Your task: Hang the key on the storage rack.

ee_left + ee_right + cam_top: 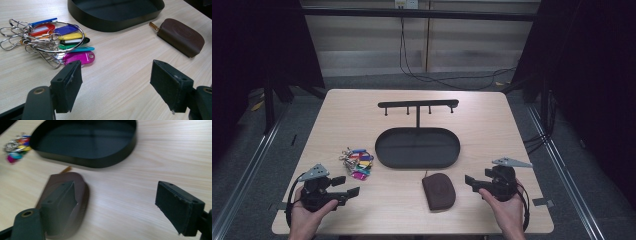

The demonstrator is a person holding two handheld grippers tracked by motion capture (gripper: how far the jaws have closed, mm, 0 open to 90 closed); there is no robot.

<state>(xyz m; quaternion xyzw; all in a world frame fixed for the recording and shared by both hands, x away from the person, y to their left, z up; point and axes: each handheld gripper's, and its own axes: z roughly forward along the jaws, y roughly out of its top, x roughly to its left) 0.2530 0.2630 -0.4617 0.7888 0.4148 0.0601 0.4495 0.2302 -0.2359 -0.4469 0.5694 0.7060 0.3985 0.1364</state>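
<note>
High view: fixed above near edge of worktop, facing forward and down, far enough to take in whole top. Left gripper view: low, close over worktop, facing along own jaws toward key bunch, tray, brown pouch. Right gripper view: low, close, angled across pouch toward tray. Shared by all 3: tray, pouch, keys.

One oval tray, one hook rack, one brown pouch, one bunch of keys

no readable text, labels or numbers anywhere
</note>
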